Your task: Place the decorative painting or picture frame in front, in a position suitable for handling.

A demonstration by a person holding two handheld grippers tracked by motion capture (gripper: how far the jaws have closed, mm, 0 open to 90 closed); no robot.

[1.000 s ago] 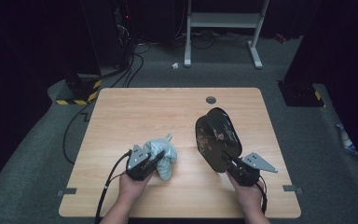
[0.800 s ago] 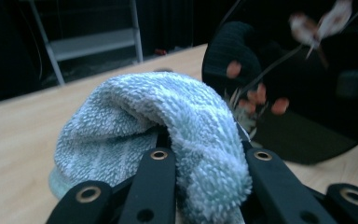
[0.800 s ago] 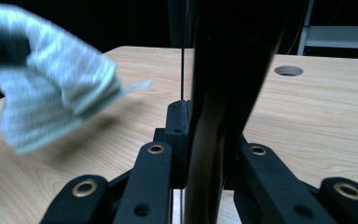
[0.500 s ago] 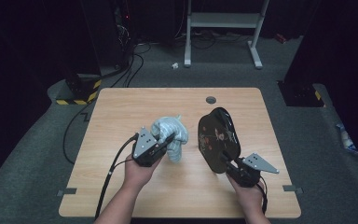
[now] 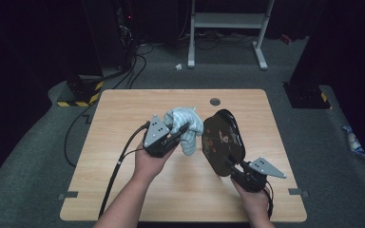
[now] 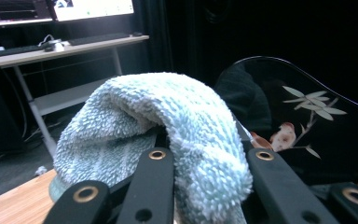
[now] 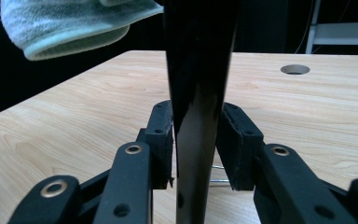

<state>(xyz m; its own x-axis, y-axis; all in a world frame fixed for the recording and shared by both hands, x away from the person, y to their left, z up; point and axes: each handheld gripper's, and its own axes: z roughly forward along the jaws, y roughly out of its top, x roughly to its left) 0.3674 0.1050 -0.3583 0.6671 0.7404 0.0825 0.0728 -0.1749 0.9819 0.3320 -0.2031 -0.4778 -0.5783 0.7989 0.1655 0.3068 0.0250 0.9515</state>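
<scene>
A light blue towel (image 5: 188, 124) hangs bunched from my left gripper (image 5: 180, 131), which is shut on it above the wooden table (image 5: 123, 111). In the left gripper view the towel (image 6: 168, 116) drapes over both jaws of that gripper (image 6: 207, 156). Right beside it stands a black lacquer plate (image 5: 224, 140) painted with a bird and leaves, held on edge by its lower rim. My right gripper (image 5: 229, 164) has it between its pads. Its jaws have just been opening, but the pads (image 7: 235, 135) still lie against the plate (image 7: 198, 70). The towel (image 7: 70, 23) hangs at the upper left.
A round cable hole (image 5: 215, 101) sits near the table's far edge. A black cable (image 5: 119, 164) trails from the left gripper over the near left of the table. A white stand (image 5: 228, 28) and a yellow-black striped base (image 5: 78, 97) are on the floor behind.
The left gripper has lifted the towel off the table and carried it up and right, close to the plate's face. The right hand and the plate have stayed where they were.
</scene>
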